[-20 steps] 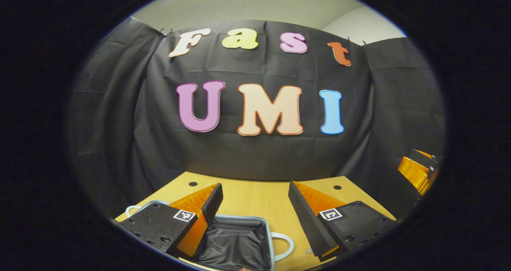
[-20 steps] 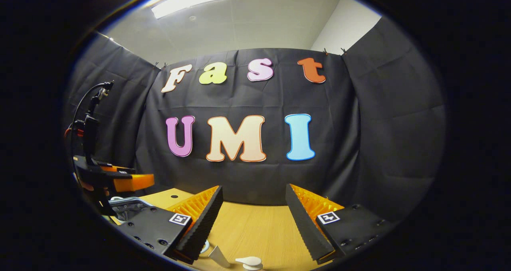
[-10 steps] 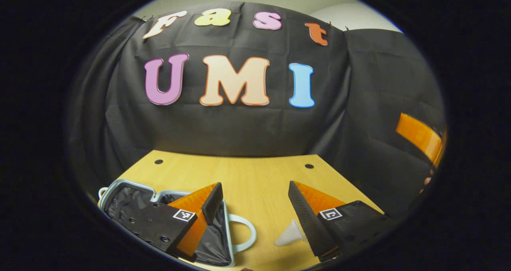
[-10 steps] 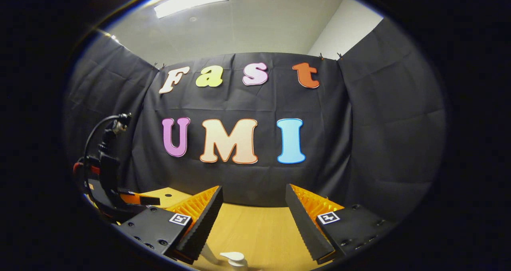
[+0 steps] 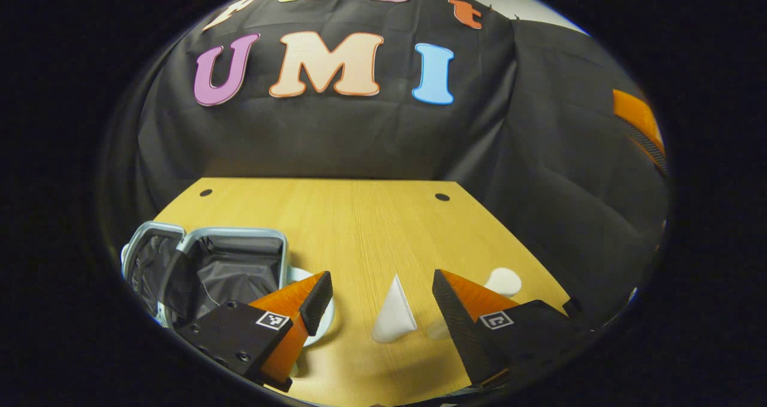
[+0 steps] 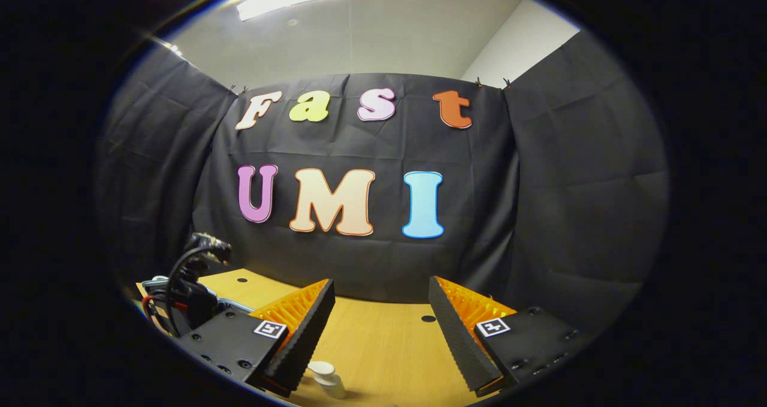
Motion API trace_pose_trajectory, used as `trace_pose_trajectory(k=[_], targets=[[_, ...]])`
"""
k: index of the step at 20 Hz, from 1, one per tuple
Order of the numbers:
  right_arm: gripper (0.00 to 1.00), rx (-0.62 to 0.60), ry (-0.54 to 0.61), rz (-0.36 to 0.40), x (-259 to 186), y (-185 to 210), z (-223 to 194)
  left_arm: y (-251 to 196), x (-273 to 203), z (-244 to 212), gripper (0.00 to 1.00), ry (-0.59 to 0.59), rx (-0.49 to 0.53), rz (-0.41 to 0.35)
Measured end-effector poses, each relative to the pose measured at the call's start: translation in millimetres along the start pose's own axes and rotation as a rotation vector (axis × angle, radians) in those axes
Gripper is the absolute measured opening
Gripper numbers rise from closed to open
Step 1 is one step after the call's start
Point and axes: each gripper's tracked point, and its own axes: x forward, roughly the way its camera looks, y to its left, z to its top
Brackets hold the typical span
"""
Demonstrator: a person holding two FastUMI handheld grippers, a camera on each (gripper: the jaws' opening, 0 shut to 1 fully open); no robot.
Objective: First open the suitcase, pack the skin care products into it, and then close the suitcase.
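At the lower left of the left gripper view, your suitcase (image 5: 207,263) lies open on the wooden table (image 5: 359,215); its dark lining is exposed and its pale rim frames both halves; a pale loop handle (image 5: 317,317) shows at the case's right edge, partly behind your left finger; your left gripper (image 5: 382,296) sits at the bottom centre with its jaws spread wide and nothing between the pads; a white cone-shaped item (image 5: 393,311) stands on the table in the gap between the two fingers as framed, nearer the right finger, touching neither so far as can be judged; a white rounded item (image 5: 503,281) lies just beyond the right finger, toward the lower right; whether it is a cap or a bottle cannot be determined; an orange part of the other gripper (image 5: 640,116) appears at the far right edge

Toward the bottom centre of the right gripper view, your right gripper (image 6: 381,317) is likewise spread wide and holds nothing; a small white bottle (image 6: 326,378) with a round cap lies on the table just beside the left finger, at the lower edge of the frame; at the lower left, the dark body and cables of your left gripper (image 6: 192,281) show over the table; a pale suitcase rim is just visible behind it
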Motion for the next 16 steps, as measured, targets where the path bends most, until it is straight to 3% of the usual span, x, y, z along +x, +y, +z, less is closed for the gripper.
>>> trace_pose_trajectory(k=[6,9,12,14,16], targets=[[0.99,-0.03,0.008,0.002,-9.1,-18.4,-8.1,-0.1,28.3,-43.9,0.87,0.085,-0.038,0.027],[0.98,-0.024,0.018,0.012,-11.1,-20.1,-17.7,-0.2,39.0,-63.0,0.74,0.127,-0.036,0.041],[0.98,-0.001,0.044,0.038,-10.0,-11.4,-33.3,-2.0,44.9,-66.4,0.3,0.127,-0.011,0.04],[0.99,0.007,0.059,0.071,-6.2,2.6,-44.9,-4.7,39.3,-67.8,0.22,0.156,-0.02,0.028],[0.99,0.006,0.081,0.106,-0.5,19.6,-60.0,-7.3,33.9,-56.0,0.21,0.145,0.0,-0.001]])
